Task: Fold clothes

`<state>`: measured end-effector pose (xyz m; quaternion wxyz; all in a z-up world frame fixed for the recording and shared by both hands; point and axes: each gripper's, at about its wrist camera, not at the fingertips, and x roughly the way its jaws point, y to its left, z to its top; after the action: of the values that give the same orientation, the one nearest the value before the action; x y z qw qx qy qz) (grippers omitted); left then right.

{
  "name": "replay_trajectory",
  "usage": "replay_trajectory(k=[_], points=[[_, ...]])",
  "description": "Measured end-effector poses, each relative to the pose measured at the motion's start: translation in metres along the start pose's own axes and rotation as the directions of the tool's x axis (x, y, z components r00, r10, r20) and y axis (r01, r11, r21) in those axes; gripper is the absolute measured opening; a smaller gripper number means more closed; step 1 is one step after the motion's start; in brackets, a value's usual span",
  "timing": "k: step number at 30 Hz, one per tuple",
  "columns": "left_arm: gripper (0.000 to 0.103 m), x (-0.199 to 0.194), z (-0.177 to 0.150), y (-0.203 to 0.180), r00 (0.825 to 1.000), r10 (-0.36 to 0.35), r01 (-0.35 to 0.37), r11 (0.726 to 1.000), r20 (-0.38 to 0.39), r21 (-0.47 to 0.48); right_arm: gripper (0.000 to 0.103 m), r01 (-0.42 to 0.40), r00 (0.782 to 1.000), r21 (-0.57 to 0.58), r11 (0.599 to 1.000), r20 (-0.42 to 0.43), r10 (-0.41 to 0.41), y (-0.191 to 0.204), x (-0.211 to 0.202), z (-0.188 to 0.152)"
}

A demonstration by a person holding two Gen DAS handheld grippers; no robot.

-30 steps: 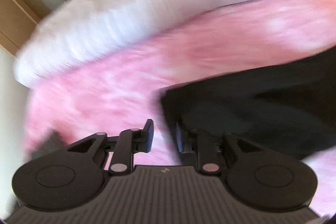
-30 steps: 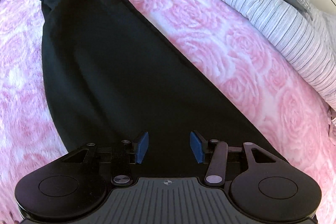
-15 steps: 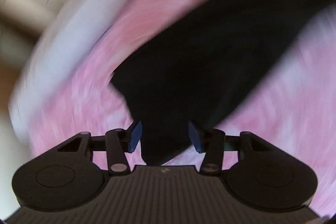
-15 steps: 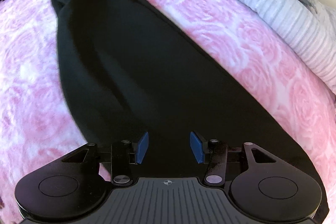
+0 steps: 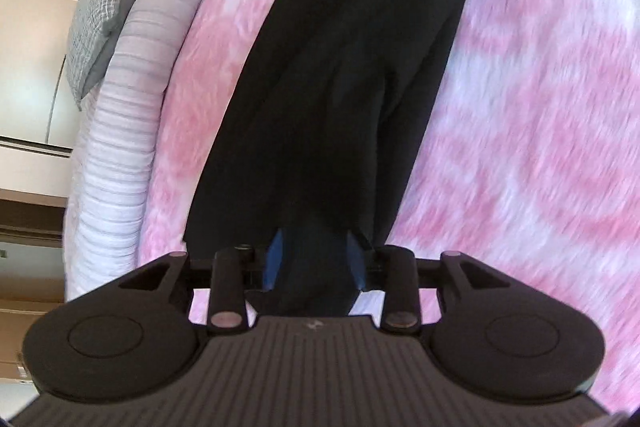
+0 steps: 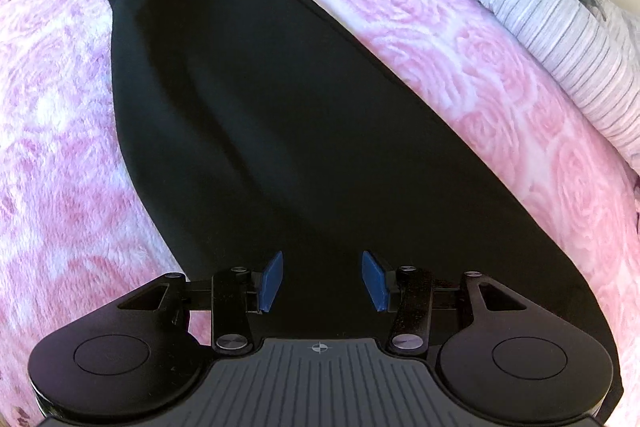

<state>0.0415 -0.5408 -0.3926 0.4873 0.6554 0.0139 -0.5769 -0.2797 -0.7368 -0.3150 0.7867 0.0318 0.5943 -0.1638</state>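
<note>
Between left tongs (image 5: 315, 259): black garment (image 5: 340, 75).

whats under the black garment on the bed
The black garment lies spread on a pink rose-patterned blanket, which shows all around its edges. Whatever is directly beneath the cloth is covered and cannot be seen; nothing visibly bulges through it.
</note>
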Motion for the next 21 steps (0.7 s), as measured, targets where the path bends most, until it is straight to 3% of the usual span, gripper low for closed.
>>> replay_trajectory(k=[5, 7, 8, 11, 13, 18, 21], points=[[0.029, 0.010, 0.009, -0.012, 0.999, -0.043, 0.043, 0.999, -0.019, 0.022, 0.048, -0.001, 1.000, 0.001, 1.000, 0.002, 0.001, 0.003, -0.001, 0.002], [0.007, 0.013, 0.006, -0.014, 0.999, 0.003, -0.001, 0.998, -0.039, 0.060, 0.048, 0.001, 1.000, -0.006, 1.000, -0.001, -0.001, 0.004, 0.000, 0.002], [0.003, 0.015, 0.004, -0.012, 0.998, 0.034, -0.030, 0.997, -0.048, 0.074, 0.048, 0.004, 1.000, -0.008, 1.000, -0.002, -0.004, 0.003, 0.000, 0.002], [0.003, 0.011, -0.006, 0.008, 0.987, 0.147, -0.144, 0.988, -0.056, 0.062, 0.048, 0.015, 1.000, -0.013, 1.000, 0.001, -0.015, 0.002, -0.002, 0.000], [0.003, 0.009, -0.013, 0.016, 0.984, 0.166, -0.161, 0.984, -0.059, 0.070, 0.048, 0.020, 1.000, -0.008, 1.000, -0.001, -0.020, 0.000, -0.002, -0.002], [0.004, 0.012, -0.026, -0.004, 0.995, 0.060, -0.050, 0.992, -0.083, 0.120, 0.048, 0.026, 1.000, 0.002, 1.000, -0.010, -0.026, -0.001, -0.001, -0.008], [0.005, 0.015, -0.037, -0.015, 0.993, 0.038, -0.026, 0.994, -0.114, 0.106, 0.048, 0.032, 0.999, -0.007, 0.999, -0.011, -0.032, 0.001, -0.003, -0.015]])
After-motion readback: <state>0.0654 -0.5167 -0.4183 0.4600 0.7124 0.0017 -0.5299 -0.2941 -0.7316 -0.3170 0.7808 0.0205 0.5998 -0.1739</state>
